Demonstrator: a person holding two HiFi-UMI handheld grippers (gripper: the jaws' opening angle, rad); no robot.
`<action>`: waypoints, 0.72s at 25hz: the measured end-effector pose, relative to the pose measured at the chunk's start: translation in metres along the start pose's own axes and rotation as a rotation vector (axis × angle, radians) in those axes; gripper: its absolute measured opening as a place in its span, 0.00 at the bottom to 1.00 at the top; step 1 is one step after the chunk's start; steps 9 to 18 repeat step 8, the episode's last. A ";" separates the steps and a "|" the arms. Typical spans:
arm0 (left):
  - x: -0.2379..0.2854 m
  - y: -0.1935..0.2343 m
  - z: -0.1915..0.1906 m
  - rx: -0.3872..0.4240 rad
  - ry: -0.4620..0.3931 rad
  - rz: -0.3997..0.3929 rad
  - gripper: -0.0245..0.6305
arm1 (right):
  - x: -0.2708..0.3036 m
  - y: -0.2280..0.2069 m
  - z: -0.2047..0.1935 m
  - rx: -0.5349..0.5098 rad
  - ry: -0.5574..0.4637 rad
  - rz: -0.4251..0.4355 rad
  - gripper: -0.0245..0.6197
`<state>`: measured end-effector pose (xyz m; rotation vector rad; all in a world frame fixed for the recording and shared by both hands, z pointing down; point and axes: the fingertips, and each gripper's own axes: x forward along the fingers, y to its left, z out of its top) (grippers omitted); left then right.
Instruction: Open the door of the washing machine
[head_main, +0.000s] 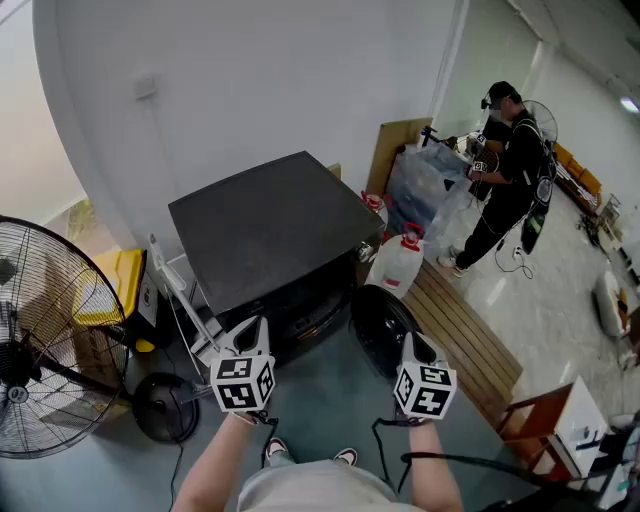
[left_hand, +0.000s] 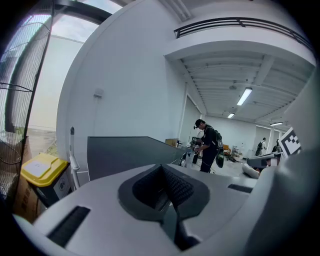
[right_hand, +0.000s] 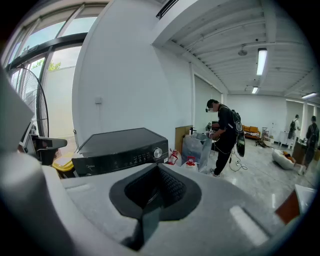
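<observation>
The black washing machine (head_main: 270, 225) stands against the white wall, its control panel facing me. Its round dark door (head_main: 385, 328) hangs swung out at the machine's right front corner. My left gripper (head_main: 252, 330) hovers shut before the machine's front, left of the door, holding nothing. My right gripper (head_main: 412, 342) is level with it, just over the door's lower edge, also shut and empty. In the left gripper view the left gripper (left_hand: 167, 192) points at the machine's top (left_hand: 125, 155). The right gripper (right_hand: 155, 192) faces the panel and its knob (right_hand: 158, 153).
A big floor fan (head_main: 40, 340) and a yellow bin (head_main: 115, 285) stand left, and a round black base (head_main: 165, 405) lies on the floor. White jugs (head_main: 397, 262), a wooden slatted platform (head_main: 465, 340) and plastic bags (head_main: 425, 185) are right. A person (head_main: 505, 180) stands farther back.
</observation>
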<state>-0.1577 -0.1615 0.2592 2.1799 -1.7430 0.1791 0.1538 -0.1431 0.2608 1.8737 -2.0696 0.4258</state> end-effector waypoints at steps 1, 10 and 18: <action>0.000 0.000 0.000 -0.002 0.001 0.001 0.05 | -0.001 -0.001 -0.001 0.001 0.001 -0.003 0.05; -0.002 -0.004 -0.002 -0.005 0.007 -0.004 0.05 | -0.006 -0.006 -0.005 0.015 0.009 -0.011 0.05; -0.002 -0.004 -0.002 -0.005 0.007 -0.004 0.05 | -0.006 -0.006 -0.005 0.015 0.009 -0.011 0.05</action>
